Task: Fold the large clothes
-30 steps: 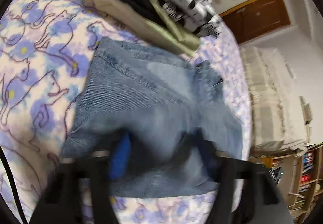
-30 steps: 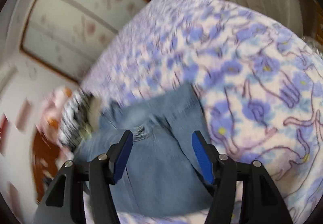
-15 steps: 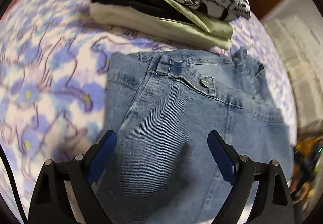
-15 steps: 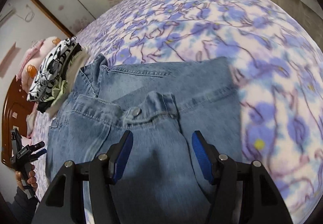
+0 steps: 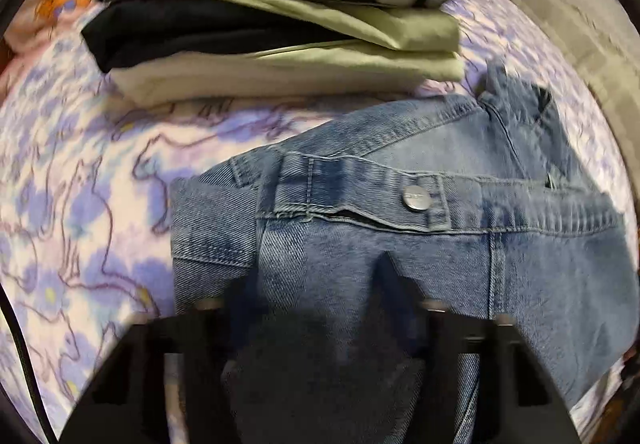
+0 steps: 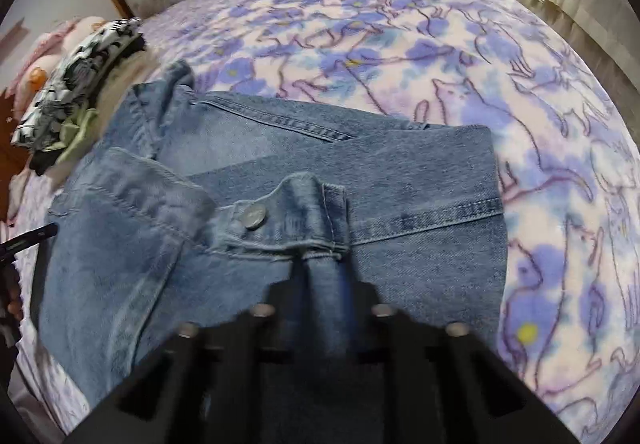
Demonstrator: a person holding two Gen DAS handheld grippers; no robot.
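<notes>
Bed w/ purple-blue floral cat-print blanket (image 6: 400,27) fills most of both views. On it, the denim jacket (image 6: 248,147) lies partly folded, spread across the blanket's near side, one cuff w/ a metal button (image 6: 254,215) facing up on top.

Just beyond the jacket sits a stack of folded clothes (image 5: 280,23): black-and-white patterned piece on top, pale green under it, black and cream below. Stack edge is near the jacket's collar area; can't tell if touching.

Left gripper (image 5: 316,292) points steeply down onto the denim, blurred; its jaws have just been closing, and a fold of jacket cloth bunches up between them. Pads themselves hidden by blur and fabric, so a firm pinch can't be confirmed there.

Right gripper (image 6: 324,284) is clamped on a raised ridge of denim just below the cuff seam, jaws having just closed, cloth pinched narrow between the fingers.

Button also seen in left wrist view (image 5: 415,198).
</notes>
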